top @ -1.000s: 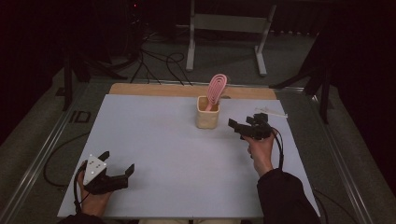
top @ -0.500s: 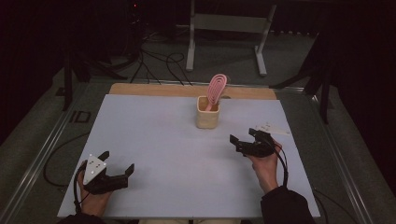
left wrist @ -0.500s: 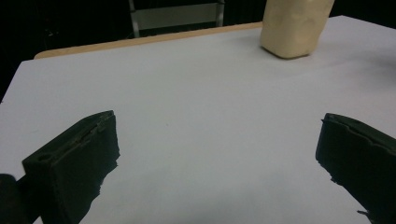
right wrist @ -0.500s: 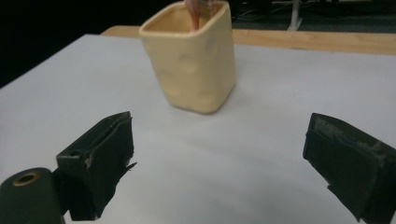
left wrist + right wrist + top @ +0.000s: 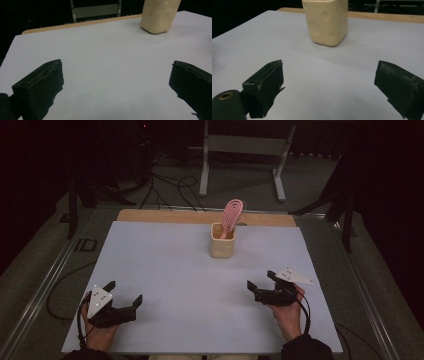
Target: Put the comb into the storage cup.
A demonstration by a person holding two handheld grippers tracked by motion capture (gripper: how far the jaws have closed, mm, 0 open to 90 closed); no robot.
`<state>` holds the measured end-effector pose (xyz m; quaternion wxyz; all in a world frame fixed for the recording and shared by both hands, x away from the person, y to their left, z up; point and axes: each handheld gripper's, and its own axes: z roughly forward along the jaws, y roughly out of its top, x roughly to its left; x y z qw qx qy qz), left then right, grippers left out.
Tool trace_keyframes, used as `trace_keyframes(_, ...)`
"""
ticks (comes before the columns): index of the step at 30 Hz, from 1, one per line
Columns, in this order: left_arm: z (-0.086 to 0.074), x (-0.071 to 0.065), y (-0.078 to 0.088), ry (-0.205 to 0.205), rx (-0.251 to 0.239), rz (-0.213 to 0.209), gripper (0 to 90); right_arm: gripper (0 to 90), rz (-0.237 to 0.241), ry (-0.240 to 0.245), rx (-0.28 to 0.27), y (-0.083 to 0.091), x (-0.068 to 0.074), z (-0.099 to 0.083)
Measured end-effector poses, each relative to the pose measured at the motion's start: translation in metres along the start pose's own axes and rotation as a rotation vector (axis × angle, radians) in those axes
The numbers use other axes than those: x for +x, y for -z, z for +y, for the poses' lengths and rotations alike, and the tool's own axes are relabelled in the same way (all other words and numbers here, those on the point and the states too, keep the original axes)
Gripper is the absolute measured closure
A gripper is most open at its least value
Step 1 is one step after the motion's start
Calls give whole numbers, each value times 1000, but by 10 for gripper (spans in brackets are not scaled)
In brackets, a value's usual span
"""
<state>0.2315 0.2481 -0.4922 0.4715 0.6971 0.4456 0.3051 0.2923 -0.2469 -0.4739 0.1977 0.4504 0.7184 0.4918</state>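
a: both tools down low at the near edge of the desk (image 5: 150, 250), left tool (image 5: 122, 298) and right tool (image 5: 264, 281), jaws spread wide on each, nothing between them.

b: and the cream cup (image 5: 222, 240) stands upright at the far middle, pink comb (image 5: 231, 214) poking straight up out of it.

a: right tool is nearer. the cup lies far and left of it, dead ahead in the right gripper view.

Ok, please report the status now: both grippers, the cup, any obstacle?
Left gripper open, empty. Right gripper open, empty. Pink utensil upright in cup, untouched. Nothing between grippers and cup.
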Motion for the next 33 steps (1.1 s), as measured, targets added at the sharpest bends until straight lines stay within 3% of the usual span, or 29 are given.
trace_keyframes(7, 2, 0, 2, -2, -18, 2, 2, 89, 21, 51, -48, 14, -1, -10)
trace_keyframes(19, 2, 1, 4, -4, -29, 0, 2, 88, -8, 94, -87, 36, -8, -32)
trace_keyframes(33, 1, -2, 0, -49, -7, 15, 1, 88, -30, 126, -86, 38, -6, -39)
